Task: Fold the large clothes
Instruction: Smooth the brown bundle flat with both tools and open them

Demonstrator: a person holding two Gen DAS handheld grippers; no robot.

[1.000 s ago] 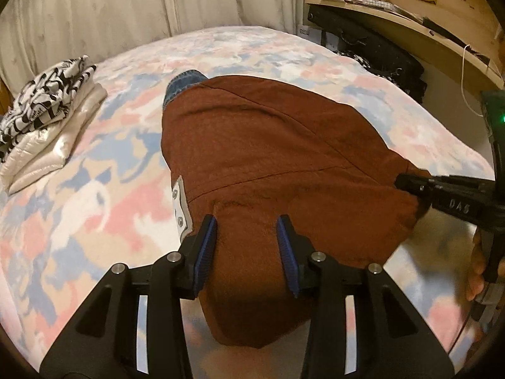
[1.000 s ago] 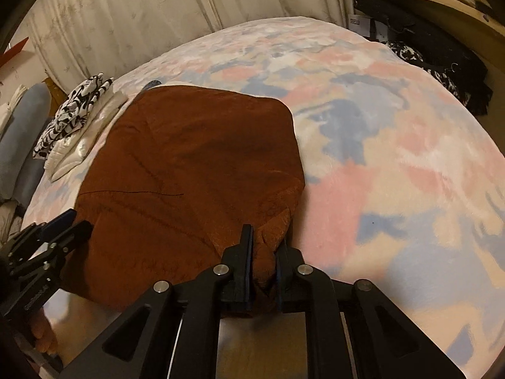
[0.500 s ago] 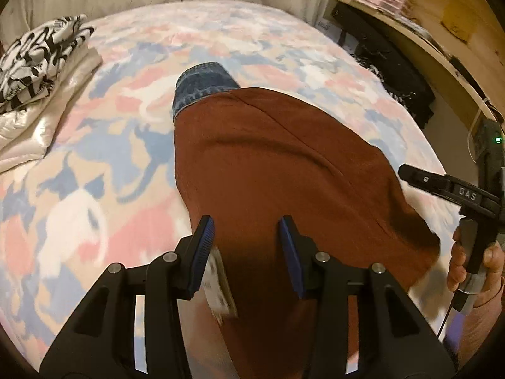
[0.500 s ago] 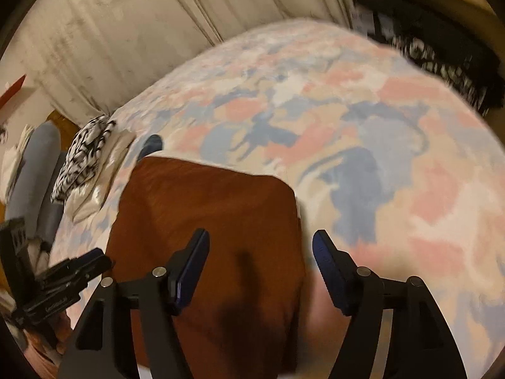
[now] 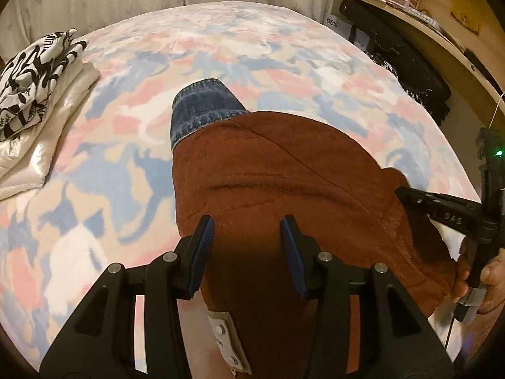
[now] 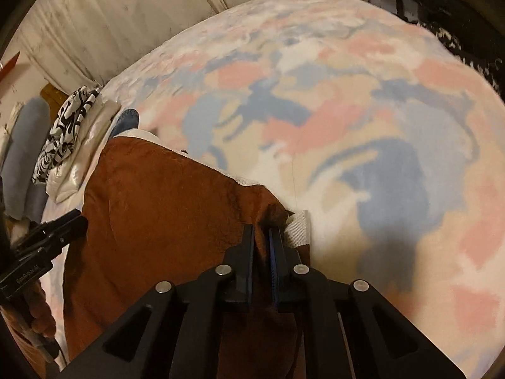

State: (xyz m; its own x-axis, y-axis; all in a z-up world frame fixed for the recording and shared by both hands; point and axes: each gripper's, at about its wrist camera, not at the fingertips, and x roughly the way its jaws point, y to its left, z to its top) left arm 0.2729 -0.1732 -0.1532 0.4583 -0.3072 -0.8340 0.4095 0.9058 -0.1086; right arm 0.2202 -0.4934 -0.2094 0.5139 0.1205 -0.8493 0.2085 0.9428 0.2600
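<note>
- Garment, rust-brown (image 5: 284,183): lying on the patterned bed (image 5: 221,50), denim piece (image 5: 202,110) poking out at its far edge.
- Right gripper (image 6: 261,246): I am pinching the garment's near corner, jaws having just closed on it.
- Left gripper (image 5: 247,252): I am holding it spread over the cloth, gripping nothing.

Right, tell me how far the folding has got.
Done: a striped and a white garment lie stacked at the far side of the bed. In hand: the brown garment, lying over a denim piece. The right claw has just closed on its edge; the left claw stands open over the cloth, gripping nothing. Left: the brown garment's fold, then stacking.
</note>
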